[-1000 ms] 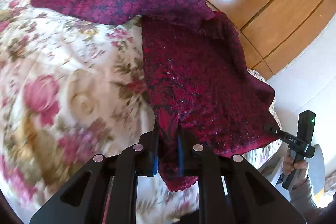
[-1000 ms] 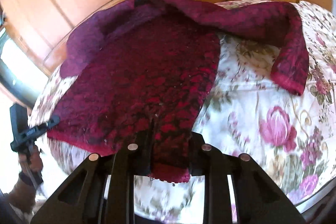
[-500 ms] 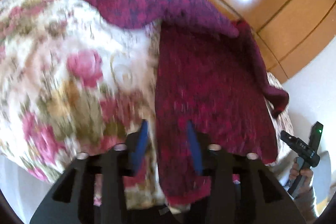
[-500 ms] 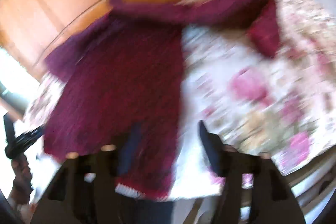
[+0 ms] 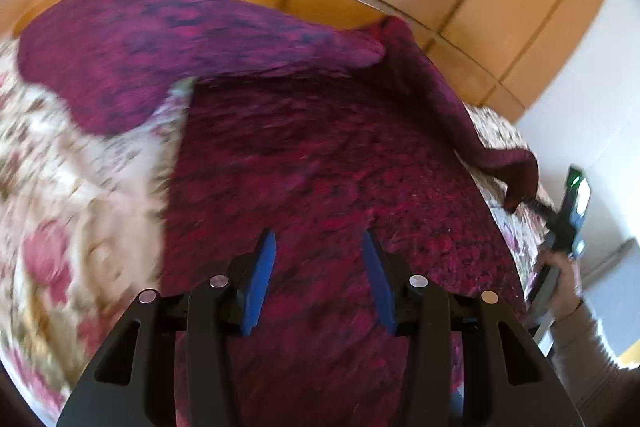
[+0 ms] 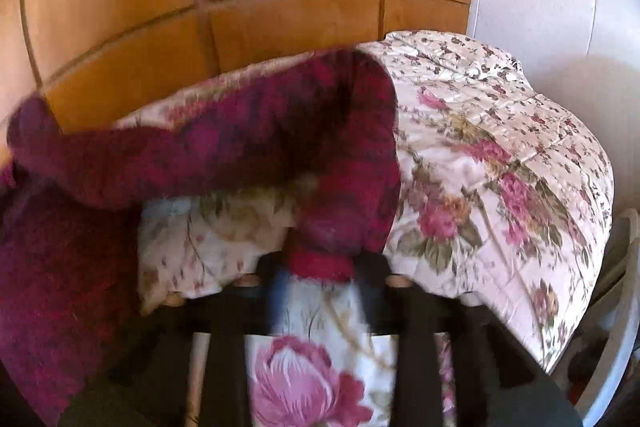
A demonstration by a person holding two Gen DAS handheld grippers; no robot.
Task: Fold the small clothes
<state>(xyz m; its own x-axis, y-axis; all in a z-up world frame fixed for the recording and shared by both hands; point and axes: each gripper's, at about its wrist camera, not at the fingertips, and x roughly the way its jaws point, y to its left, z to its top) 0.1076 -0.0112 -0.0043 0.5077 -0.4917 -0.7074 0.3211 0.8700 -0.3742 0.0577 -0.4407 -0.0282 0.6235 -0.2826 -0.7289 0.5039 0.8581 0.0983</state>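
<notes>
Left tongs (image 5: 318, 277) now hanging spread and empty over the maroon sweater (image 5: 320, 179), having let go of the hem pinched a second ago. Right tongs (image 6: 320, 291) swinging across to the sleeve cuff (image 6: 318, 263), fingers apart around it, blurred, closure not yet certain. Sweater lying flat on the floral bedspread (image 6: 500, 155), so probably turning from spreading to folding the sleeve inward.

Crimson knit sweater (image 5: 320, 167) spread on bed
</notes>
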